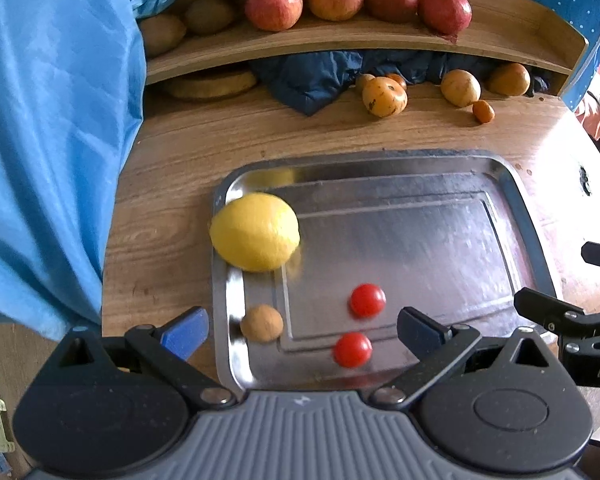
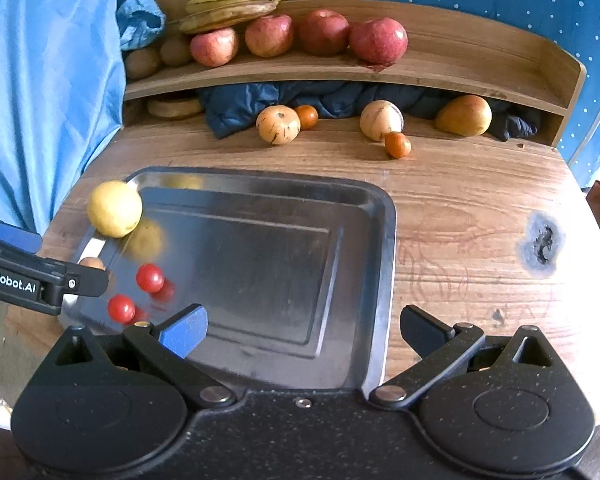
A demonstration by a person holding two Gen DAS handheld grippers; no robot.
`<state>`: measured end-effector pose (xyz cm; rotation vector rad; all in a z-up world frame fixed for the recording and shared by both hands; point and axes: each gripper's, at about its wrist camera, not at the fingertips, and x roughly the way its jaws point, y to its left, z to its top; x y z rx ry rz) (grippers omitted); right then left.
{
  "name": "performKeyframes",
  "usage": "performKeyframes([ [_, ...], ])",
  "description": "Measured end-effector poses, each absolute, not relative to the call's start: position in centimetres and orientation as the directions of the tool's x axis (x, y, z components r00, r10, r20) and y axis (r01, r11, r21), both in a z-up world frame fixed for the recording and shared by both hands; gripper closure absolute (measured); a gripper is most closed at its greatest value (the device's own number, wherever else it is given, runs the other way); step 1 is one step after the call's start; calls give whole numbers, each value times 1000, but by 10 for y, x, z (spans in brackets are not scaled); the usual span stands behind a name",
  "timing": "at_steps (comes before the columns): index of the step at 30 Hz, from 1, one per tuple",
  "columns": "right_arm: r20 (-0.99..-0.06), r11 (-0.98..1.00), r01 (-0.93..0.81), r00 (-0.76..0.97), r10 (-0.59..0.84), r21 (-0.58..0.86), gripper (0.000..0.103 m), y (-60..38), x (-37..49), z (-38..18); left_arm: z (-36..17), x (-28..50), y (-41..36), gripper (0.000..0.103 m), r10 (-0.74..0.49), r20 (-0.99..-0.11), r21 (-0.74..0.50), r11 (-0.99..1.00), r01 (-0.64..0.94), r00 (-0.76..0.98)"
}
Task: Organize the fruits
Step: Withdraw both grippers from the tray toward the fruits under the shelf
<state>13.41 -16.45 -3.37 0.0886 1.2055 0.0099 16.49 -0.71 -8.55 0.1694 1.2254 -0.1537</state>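
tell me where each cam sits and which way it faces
Left wrist: on the left gripper, over the tray's near left corner, facing the shelf; its open fingers and the right gripper's tip show.
Right wrist: on the right gripper, over the tray's near right edge, facing the shelf; its open fingers and the left gripper show.
Shared: tray, lemon, two tomatoes, apples.

Lemon (image 2: pixel 115 209) on tray (image 2: pixel 380 248), claw (image 2: pixel 302 334) agape

Wooden bench (image 2: pixel 460 200) w/ dark burn mark (image 2: pixel 542 242); blue cloth (image 1: pixel 52 120) at left; navy jacket (image 2: pixel 260 106) stuffed under shelf (image 2: pixel 440 64).
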Motion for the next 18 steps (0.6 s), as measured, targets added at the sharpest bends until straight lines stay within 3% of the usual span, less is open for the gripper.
performKeyframes([
  [18, -924, 993, 106, 382, 3, 47, 1, -147, 180, -49, -90, 236, 9, 1, -85, -933, 3, 969, 246, 349],
])
